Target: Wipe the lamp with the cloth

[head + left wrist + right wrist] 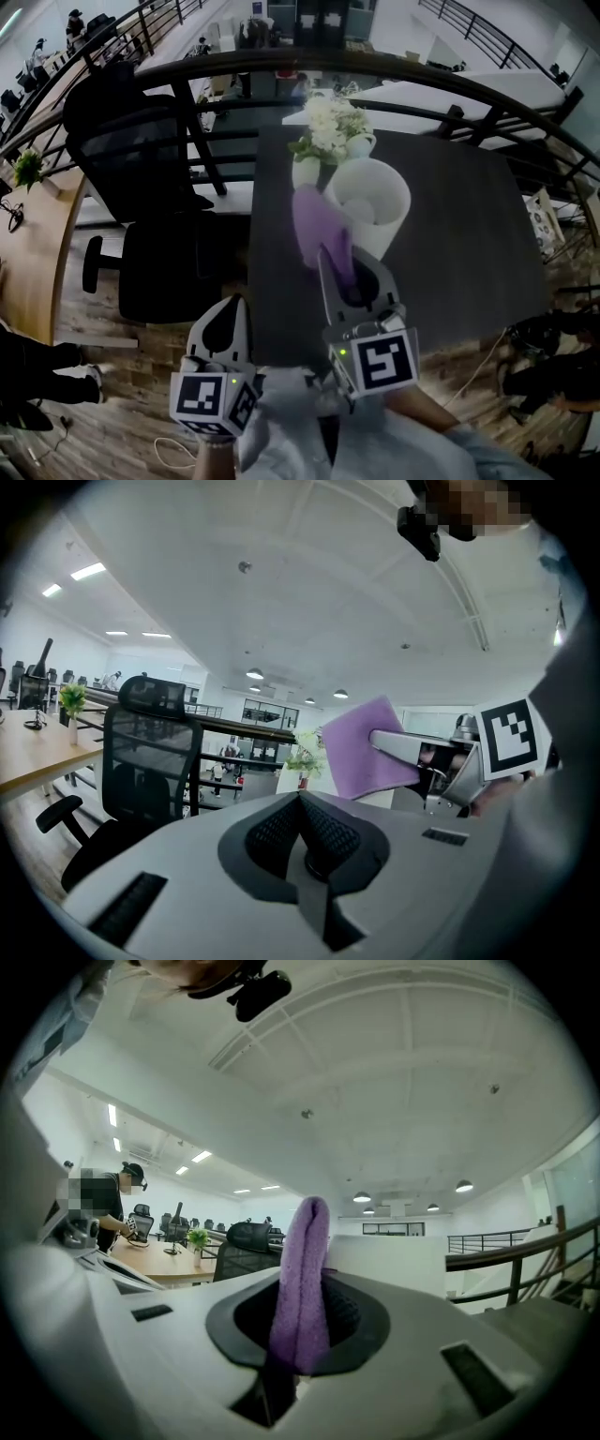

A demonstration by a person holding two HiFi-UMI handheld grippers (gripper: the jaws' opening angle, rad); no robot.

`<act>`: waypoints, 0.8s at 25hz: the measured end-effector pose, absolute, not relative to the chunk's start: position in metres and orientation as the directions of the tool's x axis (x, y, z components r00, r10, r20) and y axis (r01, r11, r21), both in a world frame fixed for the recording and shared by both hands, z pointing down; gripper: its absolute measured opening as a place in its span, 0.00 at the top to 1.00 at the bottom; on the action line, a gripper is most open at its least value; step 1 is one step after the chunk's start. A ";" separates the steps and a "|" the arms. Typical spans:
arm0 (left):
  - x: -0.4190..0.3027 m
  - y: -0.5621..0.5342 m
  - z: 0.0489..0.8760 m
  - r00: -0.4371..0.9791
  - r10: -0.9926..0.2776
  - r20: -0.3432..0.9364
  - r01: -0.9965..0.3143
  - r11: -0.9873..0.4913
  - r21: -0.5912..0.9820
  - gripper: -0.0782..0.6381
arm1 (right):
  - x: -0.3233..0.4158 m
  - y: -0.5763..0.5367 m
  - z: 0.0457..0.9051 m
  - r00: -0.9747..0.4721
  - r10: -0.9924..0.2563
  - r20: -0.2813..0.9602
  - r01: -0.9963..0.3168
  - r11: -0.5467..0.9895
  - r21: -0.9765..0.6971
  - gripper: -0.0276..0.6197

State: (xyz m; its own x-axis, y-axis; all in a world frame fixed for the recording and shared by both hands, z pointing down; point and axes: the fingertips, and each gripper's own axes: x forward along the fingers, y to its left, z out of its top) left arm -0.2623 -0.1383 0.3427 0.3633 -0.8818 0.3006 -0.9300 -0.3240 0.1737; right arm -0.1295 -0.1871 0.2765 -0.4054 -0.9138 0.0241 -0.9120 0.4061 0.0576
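Note:
The white lamp (371,202) stands on the dark table (469,244), its shade open towards me. A purple cloth (322,231) hangs against the shade's left side, and my right gripper (349,274) is shut on its lower end. In the right gripper view the cloth (302,1279) stands up folded between the jaws, with the lamp's white shade (389,1260) just behind it. My left gripper (228,321) is held low at the table's near left corner, shut and with nothing in it. The left gripper view shows the cloth (361,747) and the right gripper (436,754) off to the right.
White flowers in a vase (330,129) stand right behind the lamp. A black office chair (141,173) is left of the table and a dark railing (281,64) curves behind it. A wooden desk (37,248) lies far left, where a person (105,1206) stands.

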 end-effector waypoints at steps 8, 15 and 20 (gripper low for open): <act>-0.237 -0.144 0.339 0.412 -0.862 0.296 -0.910 -0.374 0.177 0.88 | -0.083 -0.169 0.270 -0.357 -0.934 0.013 -0.929 0.357 0.099 0.88; -0.220 -0.144 0.338 0.428 -0.855 0.293 -0.903 -0.390 0.180 0.88 | -0.049 -0.157 0.268 -0.345 -0.939 0.006 -0.931 0.343 0.127 0.88; -0.209 -0.142 0.338 0.433 -0.852 0.293 -0.900 -0.396 0.179 0.88 | -0.012 -0.158 0.264 -0.301 -0.954 -0.017 -0.947 0.296 0.127 0.88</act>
State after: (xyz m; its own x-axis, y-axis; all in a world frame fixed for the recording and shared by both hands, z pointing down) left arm -0.2090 -0.1424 0.3378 0.4334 -0.8523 0.2930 -0.9005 -0.3963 0.1790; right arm -0.0123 -0.1582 0.2637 -0.3005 -0.9536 -0.0174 -0.9467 0.2960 0.1268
